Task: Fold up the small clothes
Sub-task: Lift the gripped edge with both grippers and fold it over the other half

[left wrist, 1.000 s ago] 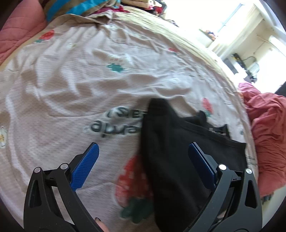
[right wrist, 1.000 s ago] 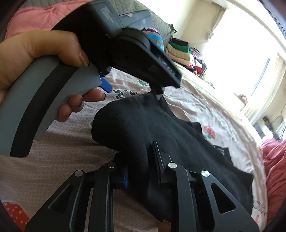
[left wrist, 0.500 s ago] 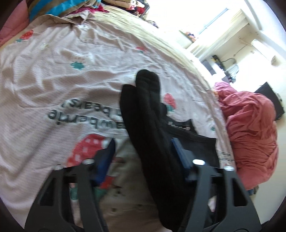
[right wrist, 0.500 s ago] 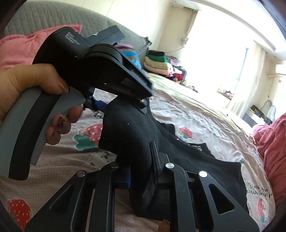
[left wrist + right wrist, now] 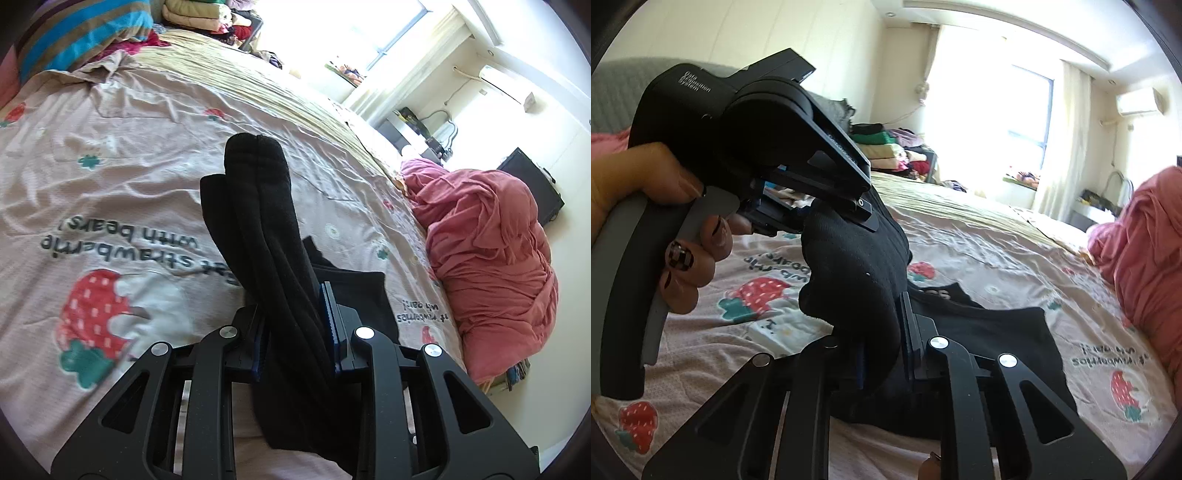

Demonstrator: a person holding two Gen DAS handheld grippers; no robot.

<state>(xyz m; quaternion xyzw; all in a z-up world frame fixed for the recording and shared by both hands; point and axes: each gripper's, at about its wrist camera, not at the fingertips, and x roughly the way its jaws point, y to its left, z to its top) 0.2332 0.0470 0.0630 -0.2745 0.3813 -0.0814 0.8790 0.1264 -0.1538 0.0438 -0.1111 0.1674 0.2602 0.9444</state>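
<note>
A: How is the left two-finger gripper with blue pads [image 5: 295,328] seen?

B: It is clenched on the black ribbed knit socks [image 5: 258,206], which are pinched between its pads and stand up past the fingertips, lifted off the bed.

A: And the right black gripper [image 5: 882,332]?

B: It is likewise closed on the same bundle of socks, gripped at a lower part. The left gripper, held in the person's left hand with patterned nails [image 5: 665,221], is seen just above it, also on the bundle.

A: What lies beneath?

B: A flat black garment with white lettering [image 5: 997,332] is spread on the pink bedsheet printed with strawberries and text [image 5: 110,184], directly under the socks. Whether the two are touching cannot be told.

A: What else is shown?

B: A crumpled rose-red blanket [image 5: 487,258] is heaped at the right edge of the bed, and folded clothes [image 5: 882,147] are stacked at the far end.
</note>
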